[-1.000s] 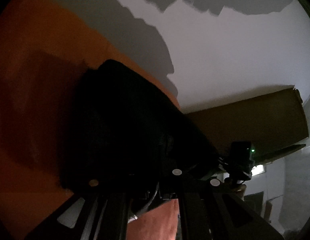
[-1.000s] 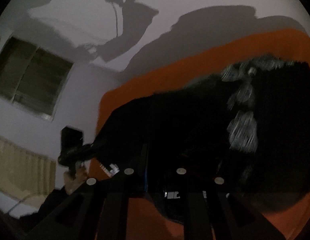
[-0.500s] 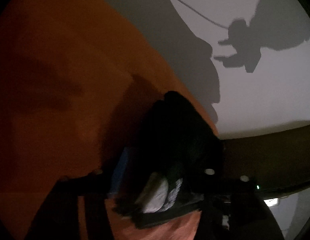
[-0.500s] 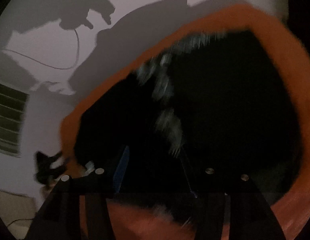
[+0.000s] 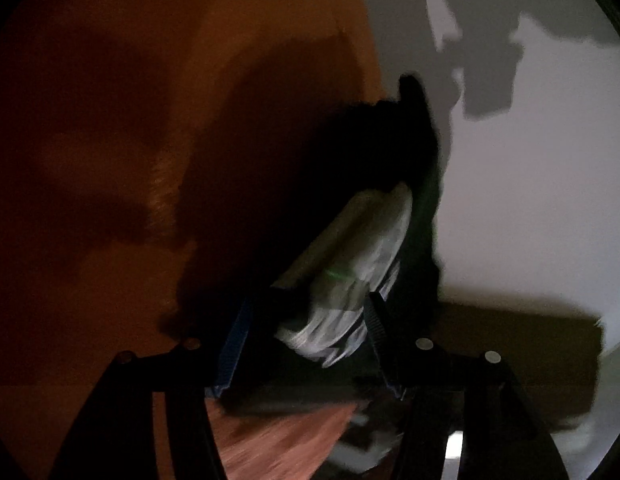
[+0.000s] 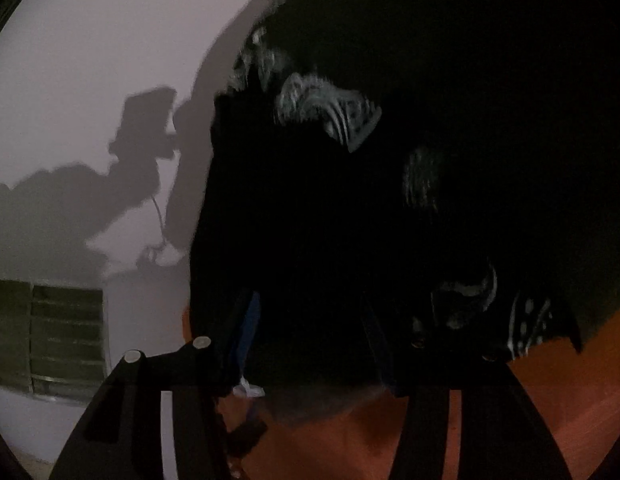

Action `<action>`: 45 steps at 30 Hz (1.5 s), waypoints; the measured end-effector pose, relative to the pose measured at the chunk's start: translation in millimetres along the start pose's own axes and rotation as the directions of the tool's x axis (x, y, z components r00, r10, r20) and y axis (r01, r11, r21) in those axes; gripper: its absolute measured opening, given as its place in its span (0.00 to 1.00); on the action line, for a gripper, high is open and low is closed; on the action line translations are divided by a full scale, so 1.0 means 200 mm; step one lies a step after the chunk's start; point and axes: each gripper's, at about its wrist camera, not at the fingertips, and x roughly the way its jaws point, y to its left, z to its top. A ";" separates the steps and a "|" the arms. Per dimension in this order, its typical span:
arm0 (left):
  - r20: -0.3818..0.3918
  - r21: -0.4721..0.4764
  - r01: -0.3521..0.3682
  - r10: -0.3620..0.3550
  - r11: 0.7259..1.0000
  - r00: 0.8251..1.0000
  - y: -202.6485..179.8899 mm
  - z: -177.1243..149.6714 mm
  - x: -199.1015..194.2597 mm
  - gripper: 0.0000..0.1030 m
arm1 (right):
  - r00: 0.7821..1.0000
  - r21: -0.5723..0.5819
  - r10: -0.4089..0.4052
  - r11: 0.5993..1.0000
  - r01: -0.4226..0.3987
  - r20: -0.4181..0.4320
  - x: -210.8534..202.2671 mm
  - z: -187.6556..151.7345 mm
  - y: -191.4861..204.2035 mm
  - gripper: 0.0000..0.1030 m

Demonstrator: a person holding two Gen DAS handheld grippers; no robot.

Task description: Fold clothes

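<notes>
The scene is dim and both views are blurred.

Left wrist view: the left gripper stands about half open. Its two fingers are well apart, the left one faced with a blue pad. A black garment lies bunched between and beyond them, on an orange surface. A pale, grey-white striped patch of the garment shows in the gap between the fingers. The fingers flank the cloth but do not clamp it — no pad visibly presses on it. Behind the surface stands a pale wall carrying dark shadows. A brown board-like object sits low on the right; what it is cannot be told.

Right wrist view: the right gripper is likewise about half open, with a blue pad on its left finger. The black garment fills most of the frame and covers the gap between the fingers. White printed markings show on the cloth in several places — too smeared to read as letters or a brand. Whether the pads touch the cloth cannot be told. The orange surface shows below and to the right. A wall and a slatted window lie to the left.

No legible writing appears in either view.
</notes>
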 end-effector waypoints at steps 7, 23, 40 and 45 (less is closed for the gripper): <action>0.139 -0.015 -0.001 0.003 1.000 0.990 -0.12 -0.06 -0.09 0.14 | 0.997 0.063 -0.016 0.998 0.011 0.077 -0.04 -0.03 0.06 0.07; 0.101 -0.045 -0.111 0.115 0.993 0.988 0.01 -0.13 -0.18 0.45 | 0.996 0.051 -0.089 0.995 0.088 0.020 -0.16 -0.18 -0.09 0.12; 0.169 0.097 -0.272 0.254 0.957 0.952 -0.05 -0.15 0.01 0.14 | 0.960 -0.378 -0.276 0.886 0.269 0.036 -0.04 -0.24 0.11 0.00; 0.134 0.087 -0.398 0.385 0.913 0.913 0.02 -0.14 -0.09 0.13 | 0.950 -0.389 -0.311 0.876 0.287 -0.001 -0.08 -0.20 0.08 0.00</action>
